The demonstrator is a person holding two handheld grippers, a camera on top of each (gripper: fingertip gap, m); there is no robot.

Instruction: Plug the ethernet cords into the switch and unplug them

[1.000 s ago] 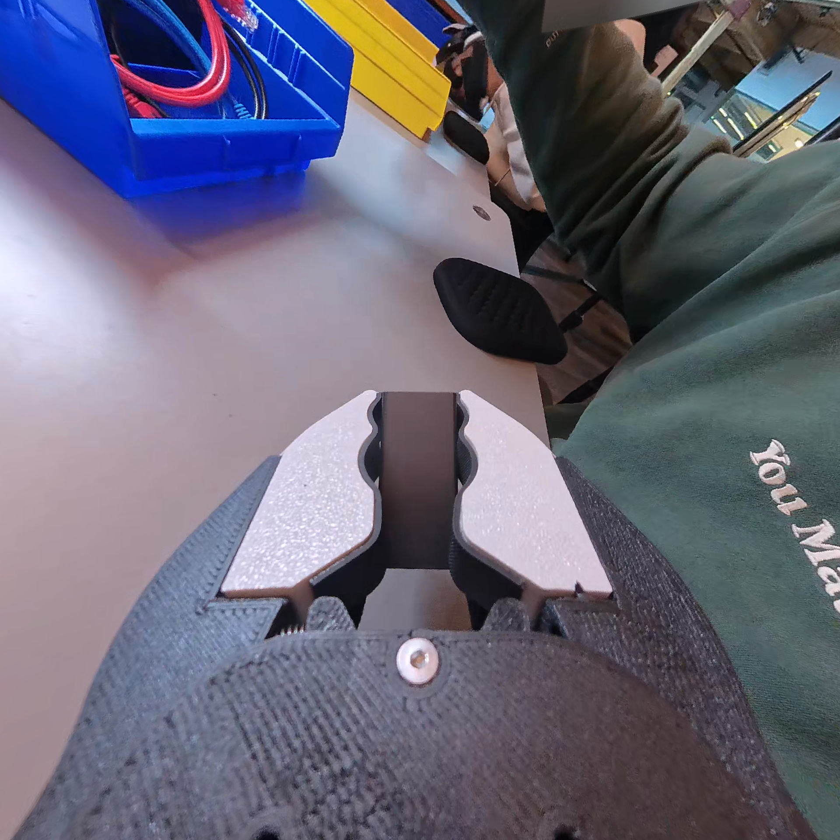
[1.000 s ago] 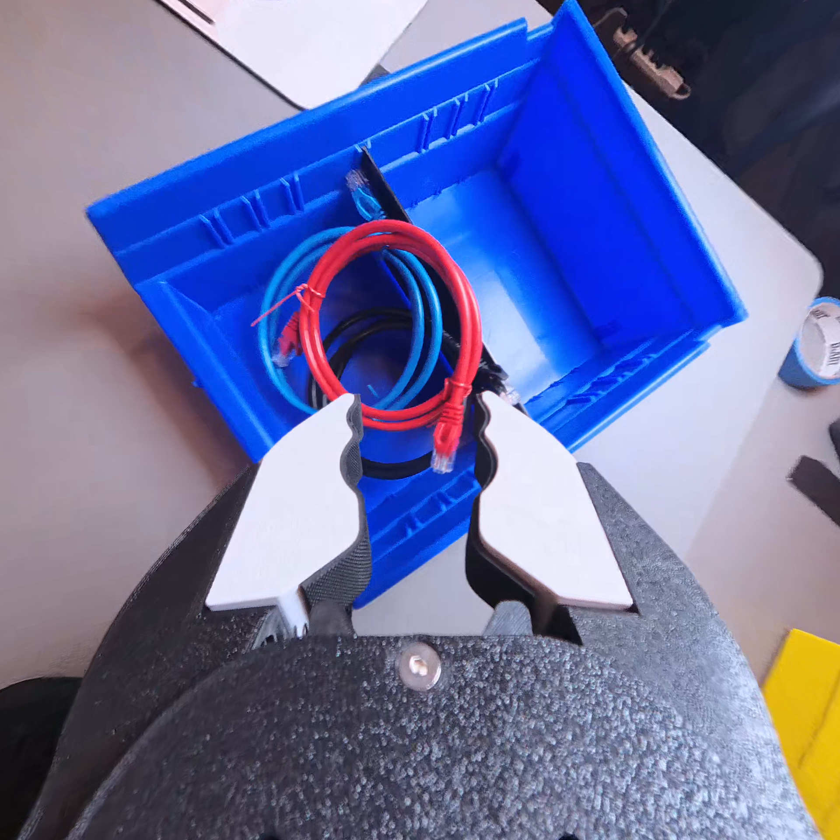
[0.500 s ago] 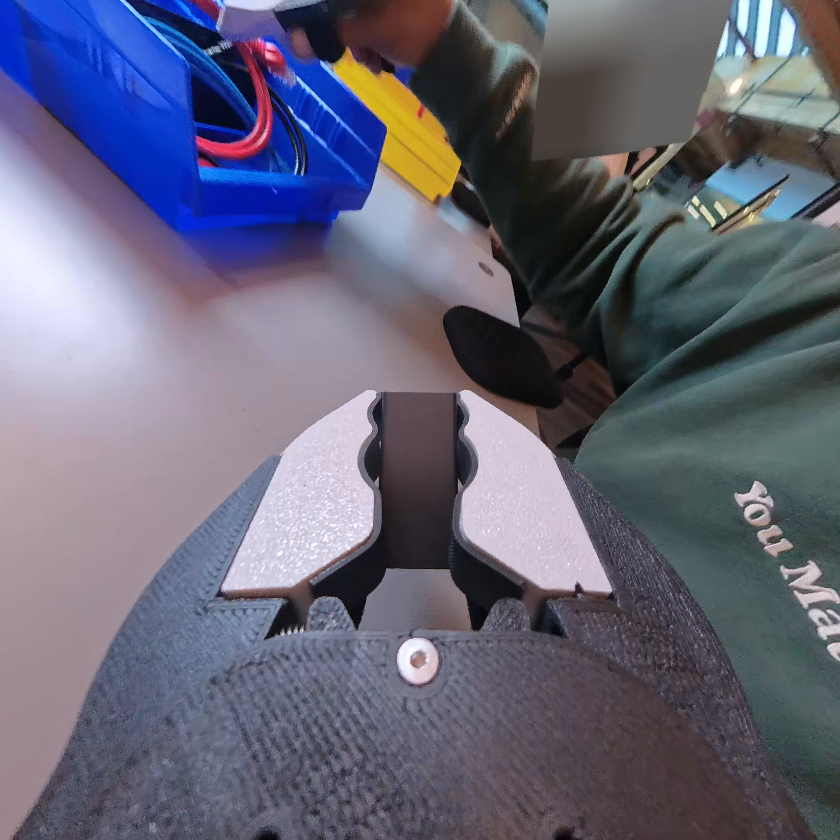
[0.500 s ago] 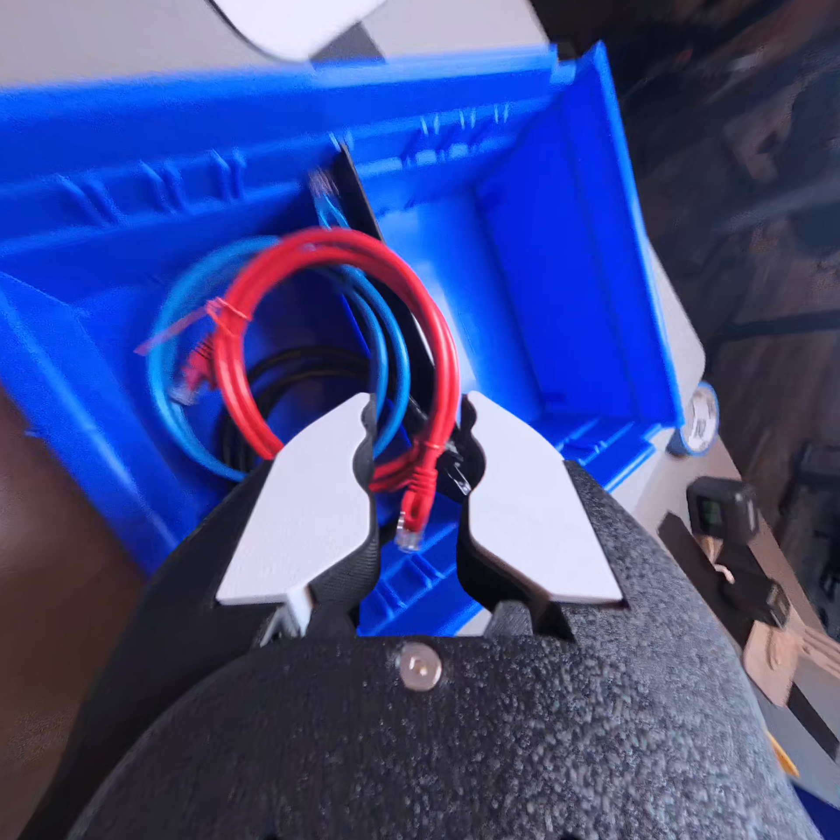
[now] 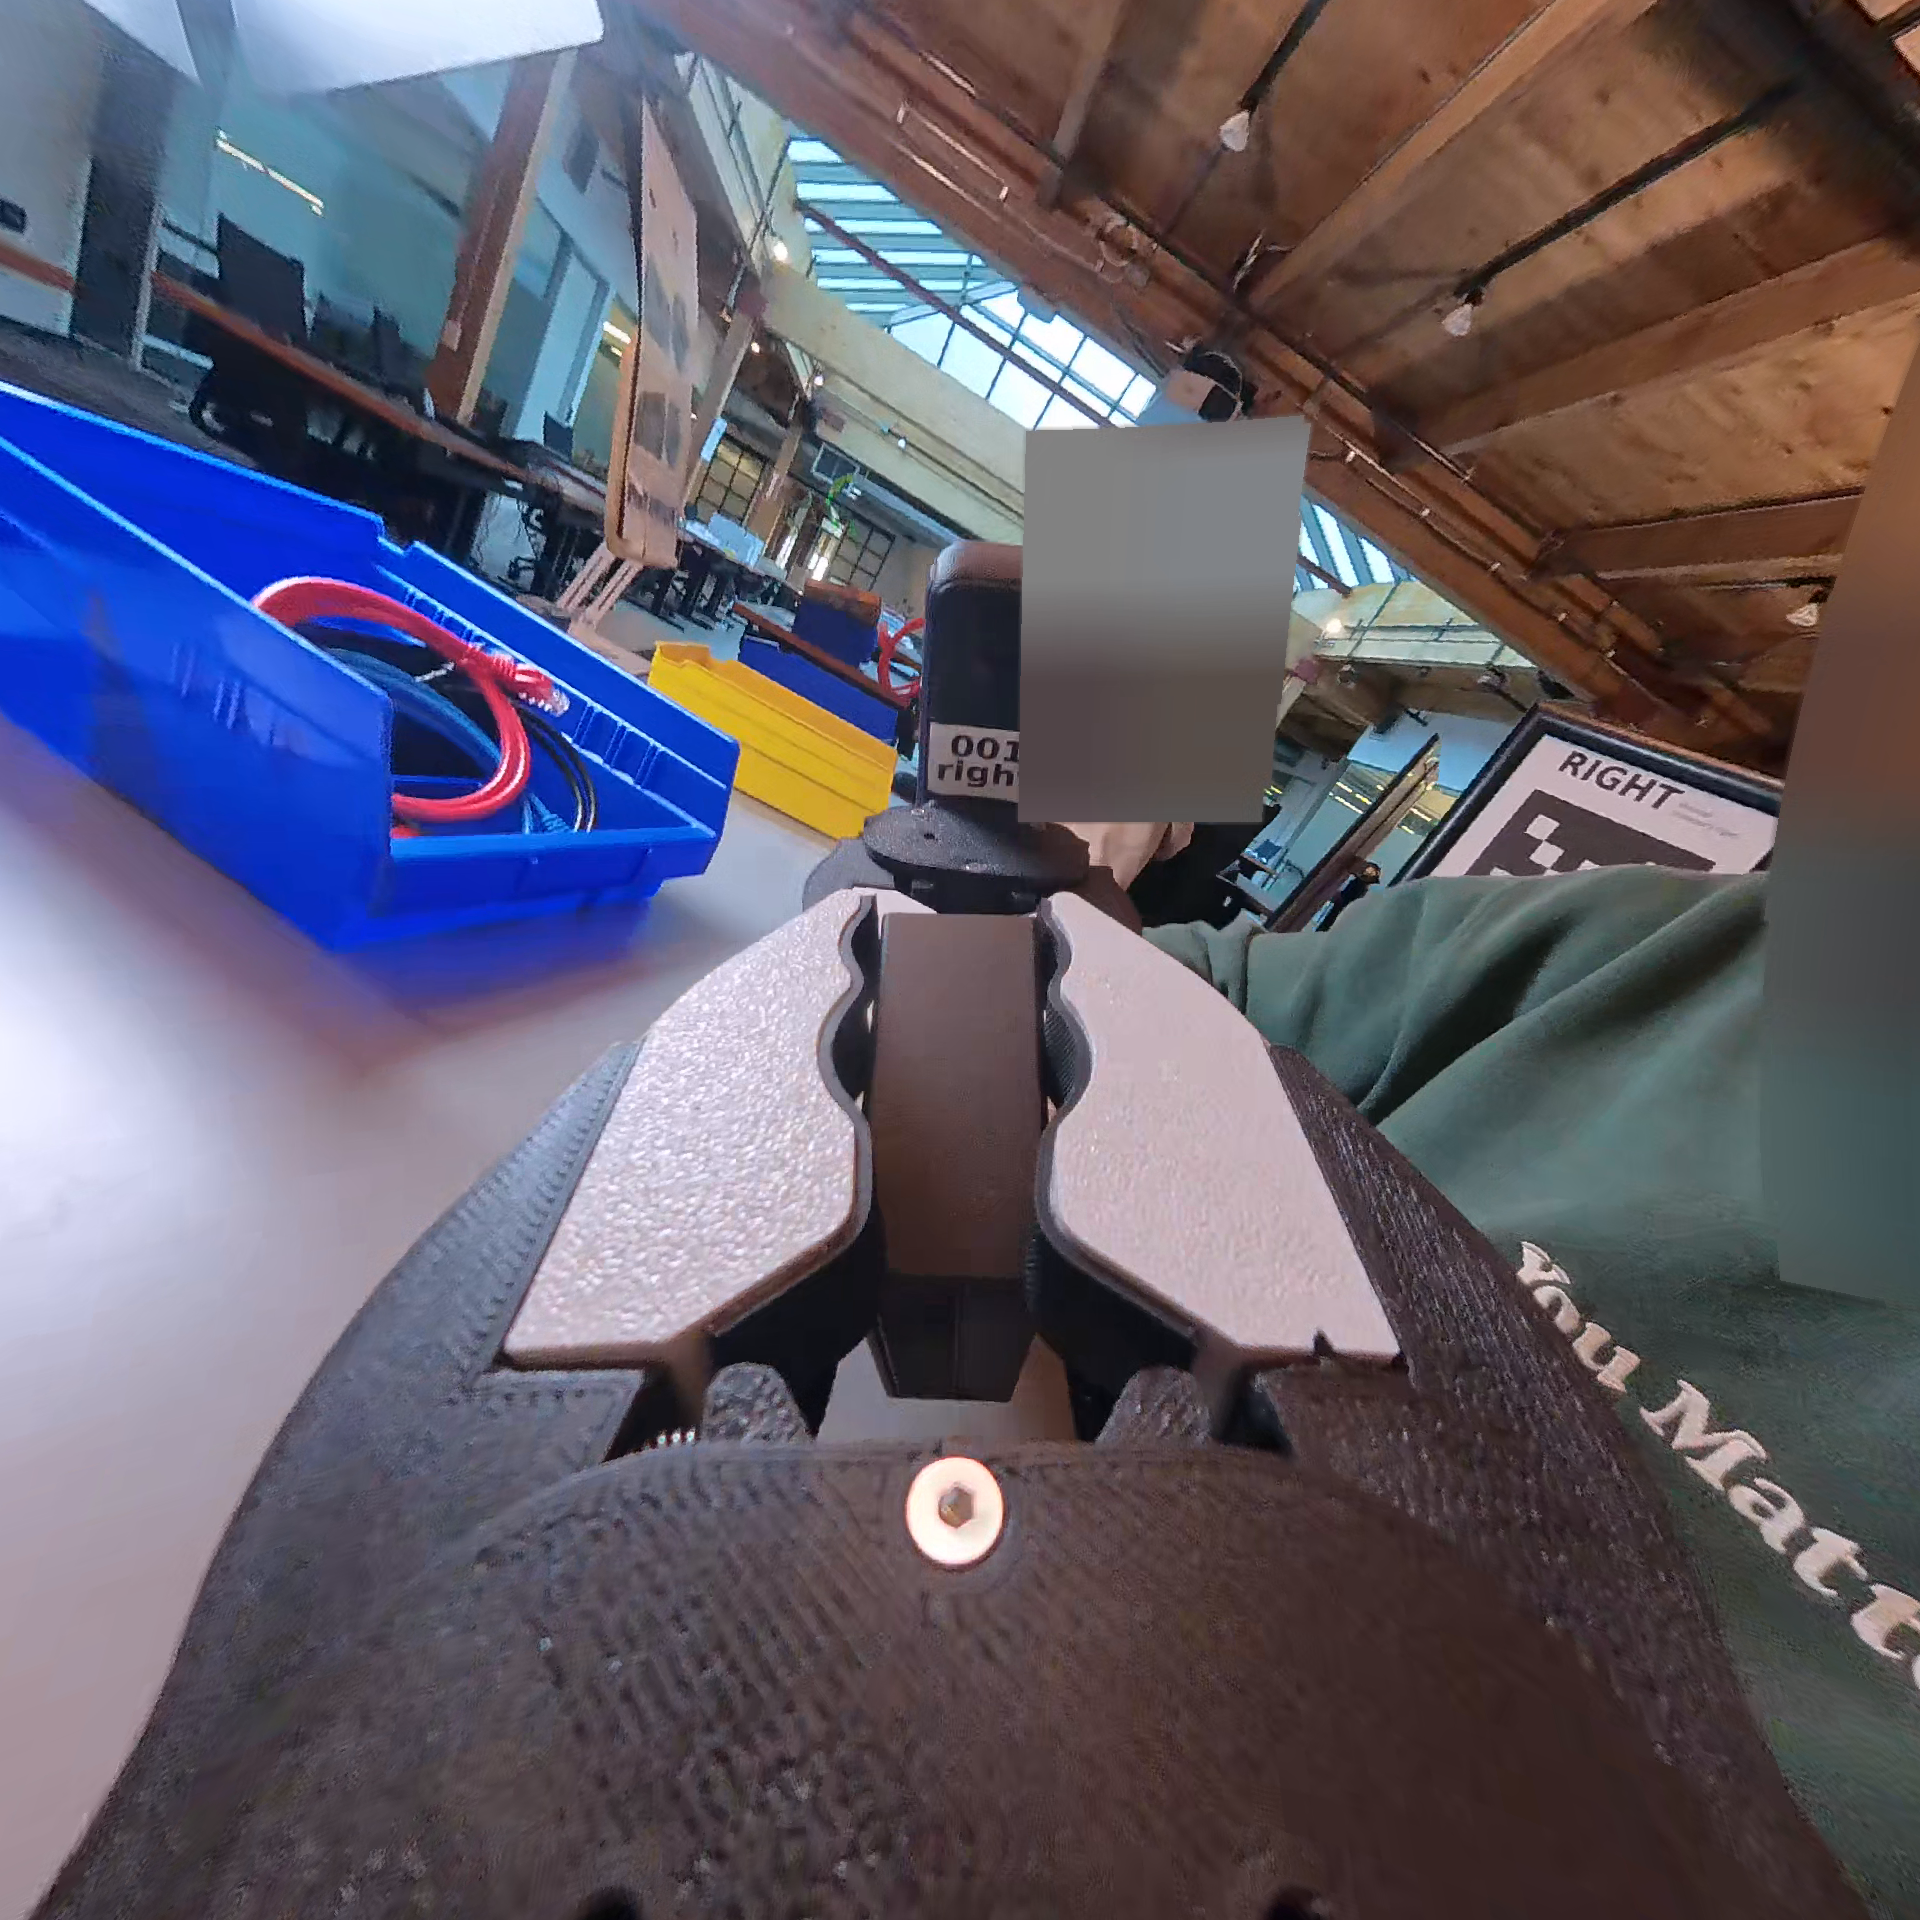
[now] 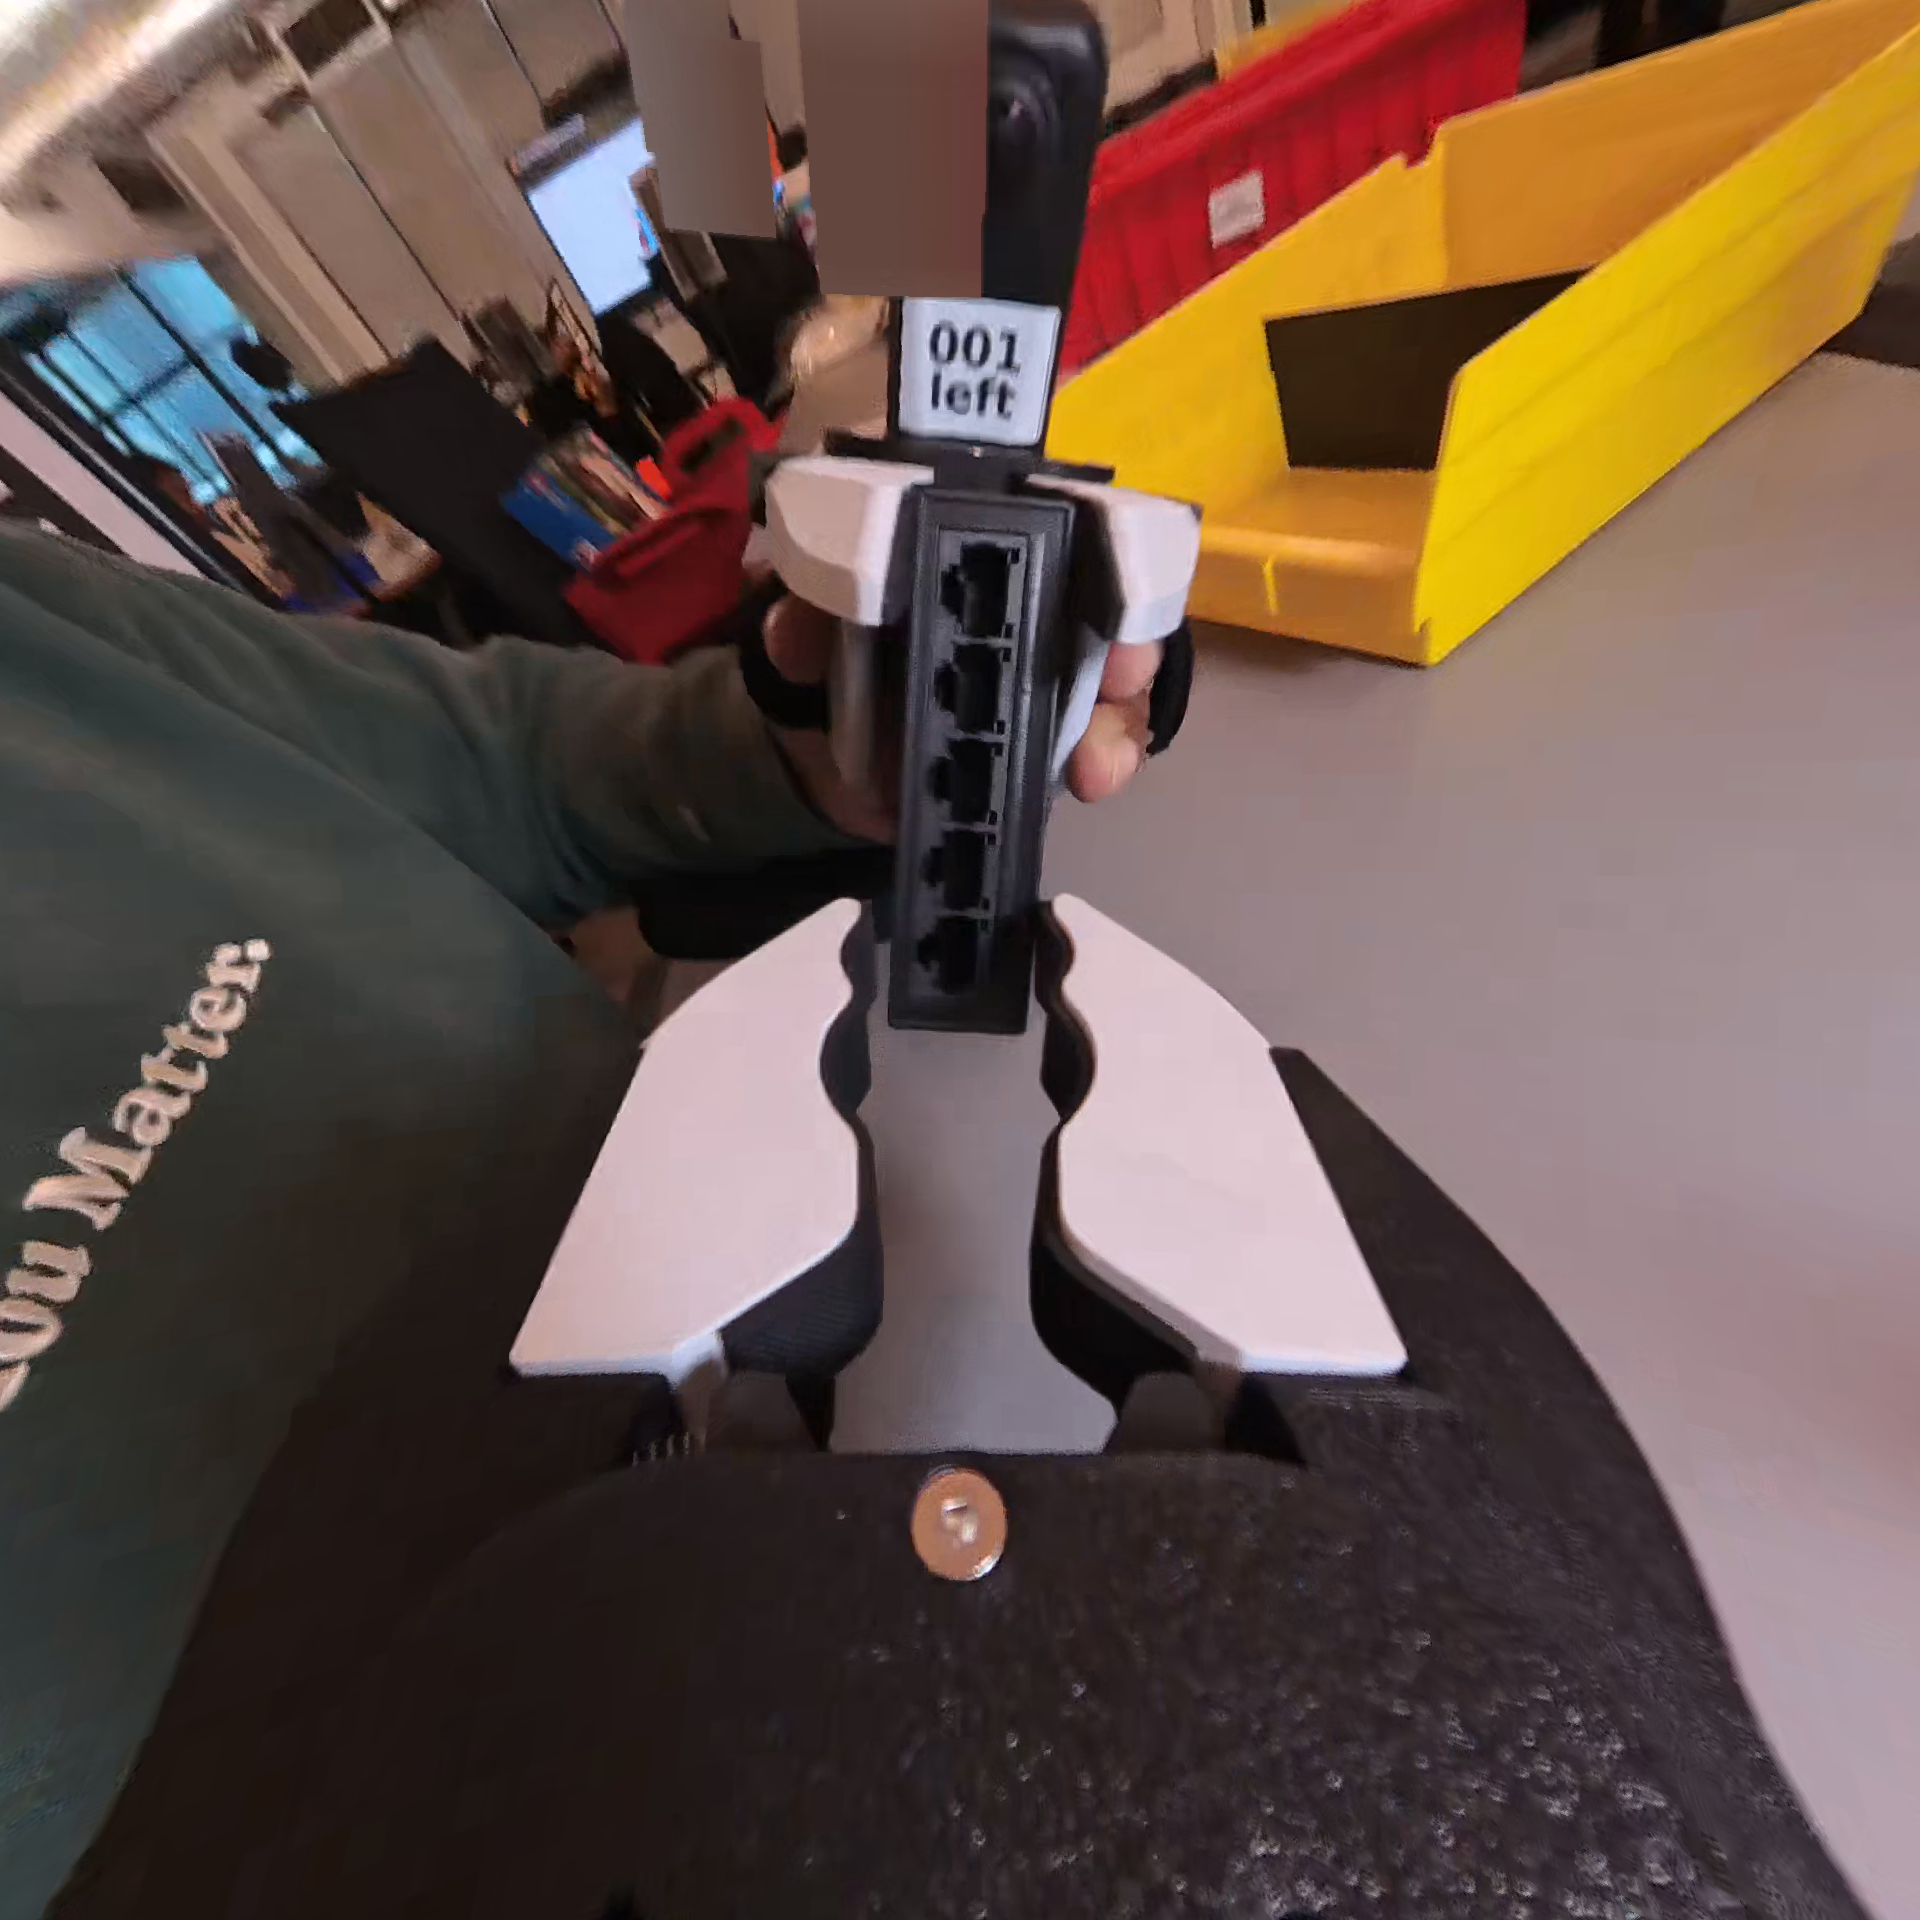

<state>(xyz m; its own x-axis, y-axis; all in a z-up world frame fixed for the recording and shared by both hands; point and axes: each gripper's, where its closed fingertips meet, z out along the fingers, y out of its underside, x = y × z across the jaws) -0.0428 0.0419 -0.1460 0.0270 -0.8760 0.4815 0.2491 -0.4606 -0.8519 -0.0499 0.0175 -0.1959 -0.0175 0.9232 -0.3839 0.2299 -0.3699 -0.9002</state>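
Note:
My left gripper [image 5: 956,914] is shut on the black switch [image 5: 956,1091], which stands on end between the fingers. In the right wrist view the switch [image 6: 971,748] turns its column of several empty ports toward me, held by the left gripper [image 6: 982,520] in a person's hand. My right gripper [image 6: 956,914] is open and empty, just short of the switch's lower end. A coiled red ethernet cord [image 5: 499,727] lies with blue and black cords in the blue bin [image 5: 520,894] at the left.
A yellow bin [image 6: 1558,416] stands on the grey table [image 6: 1558,935] at the right, with a red bin [image 6: 1247,187] behind it. The yellow bin also shows in the left wrist view [image 5: 790,748]. A person's green sleeve [image 6: 312,779] fills the left side. Left tips to right tips: about 5 cm.
My right gripper left the blue bin without the red cord and swung round to face the switch. My left gripper tilted up from the table toward the right one.

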